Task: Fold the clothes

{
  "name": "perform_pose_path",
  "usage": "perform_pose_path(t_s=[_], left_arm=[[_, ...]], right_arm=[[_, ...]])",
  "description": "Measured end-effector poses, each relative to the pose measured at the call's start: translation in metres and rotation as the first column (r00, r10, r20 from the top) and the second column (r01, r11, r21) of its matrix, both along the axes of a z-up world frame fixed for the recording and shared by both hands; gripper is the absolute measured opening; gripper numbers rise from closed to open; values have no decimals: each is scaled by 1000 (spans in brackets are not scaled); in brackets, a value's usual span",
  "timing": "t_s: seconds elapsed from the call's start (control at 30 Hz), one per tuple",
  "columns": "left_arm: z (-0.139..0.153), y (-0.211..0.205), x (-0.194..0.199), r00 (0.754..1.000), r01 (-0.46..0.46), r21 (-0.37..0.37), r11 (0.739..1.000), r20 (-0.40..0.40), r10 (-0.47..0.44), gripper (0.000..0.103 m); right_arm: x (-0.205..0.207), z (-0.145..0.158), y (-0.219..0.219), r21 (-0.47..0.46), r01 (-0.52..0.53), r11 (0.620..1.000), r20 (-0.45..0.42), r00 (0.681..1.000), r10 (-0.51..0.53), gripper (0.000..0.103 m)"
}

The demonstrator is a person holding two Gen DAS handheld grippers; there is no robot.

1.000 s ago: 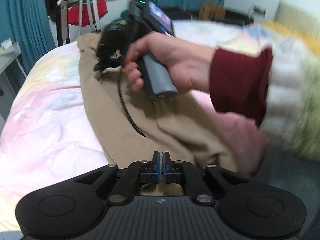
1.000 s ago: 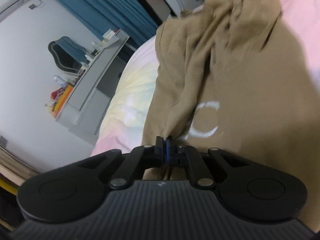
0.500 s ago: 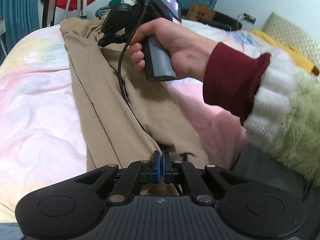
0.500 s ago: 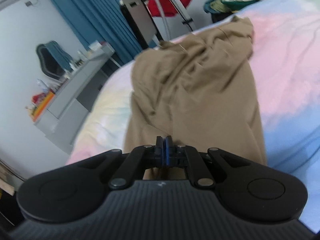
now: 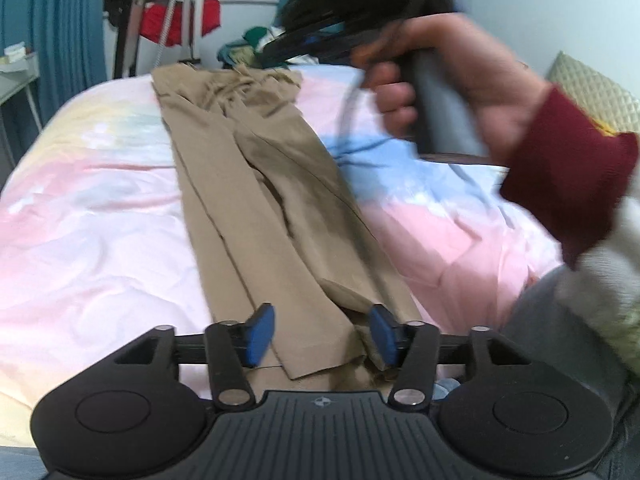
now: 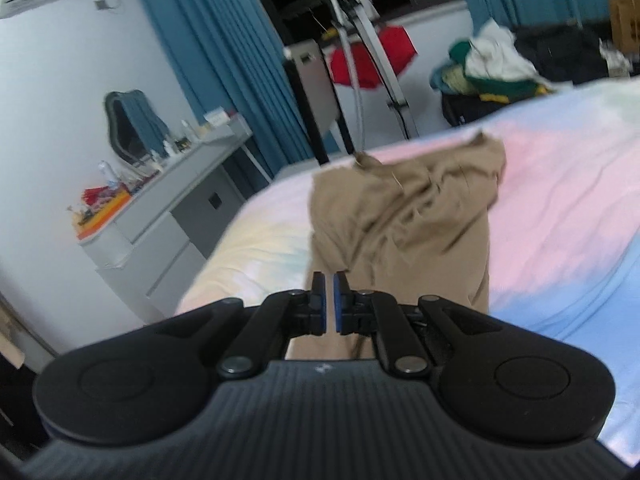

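A tan garment (image 5: 260, 200) lies folded into a long strip down the pastel bed. Its near hem sits under my left gripper (image 5: 322, 332), whose jaws are opening; the blue pads stand clear on either side of the cloth without pressing it. In the left wrist view, a hand (image 5: 460, 72) in a dark red cuff holds my right gripper (image 5: 276, 48) blurred above the garment's far end. In the right wrist view, my right gripper (image 6: 330, 300) hovers over the crumpled far end of the garment (image 6: 420, 220). Its jaws are opening by a narrow slit with nothing between them.
The bedspread (image 5: 92, 220) is pink, white and blue. A grey dresser (image 6: 160, 220) with small items stands left of the bed. Beyond the bed are a stand with red cloth (image 6: 372, 60) and a clothes pile (image 6: 492, 68). A quilted pillow (image 5: 592, 92) is at right.
My left jaws went from shut to wide apart, letting go of the hem. The right gripper rose off the garment and its pads parted slightly. The garment now lies narrower and straighter.
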State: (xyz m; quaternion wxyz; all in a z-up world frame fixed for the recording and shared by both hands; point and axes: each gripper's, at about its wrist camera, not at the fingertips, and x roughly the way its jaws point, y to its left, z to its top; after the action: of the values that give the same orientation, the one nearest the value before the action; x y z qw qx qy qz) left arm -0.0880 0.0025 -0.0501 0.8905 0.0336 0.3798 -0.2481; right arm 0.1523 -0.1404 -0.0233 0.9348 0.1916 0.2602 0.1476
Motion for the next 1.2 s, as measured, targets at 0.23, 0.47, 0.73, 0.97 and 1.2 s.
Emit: perform_pose_path(t_s=[0.23,0.47,0.73,0.97,1.2], left_arm=[[15,21,-8,994,-100,-40,994,30,101,78],[15,46,5,970,-241,-74,968,-54,237,81],[0,53,34,946,-298,-67,952,-154,285,84],[-21,45,61,938,-246,-86,965,-271,215,88],[-40,38,84,911,-206,-148,967,-390,134,82]], right_arm=[[-82,31,-6,-49,-5,999,92,996,10,8],[-134,-9,-36,-79,41,996,-33,998,-44,10],[-145,-55,-67,21,65,998,-247,967,-58,64],[-126,-98,-63,134,29,991,-490,871,41,64],[-115,-117,-31,125,-61,990,-568,814,122,64]])
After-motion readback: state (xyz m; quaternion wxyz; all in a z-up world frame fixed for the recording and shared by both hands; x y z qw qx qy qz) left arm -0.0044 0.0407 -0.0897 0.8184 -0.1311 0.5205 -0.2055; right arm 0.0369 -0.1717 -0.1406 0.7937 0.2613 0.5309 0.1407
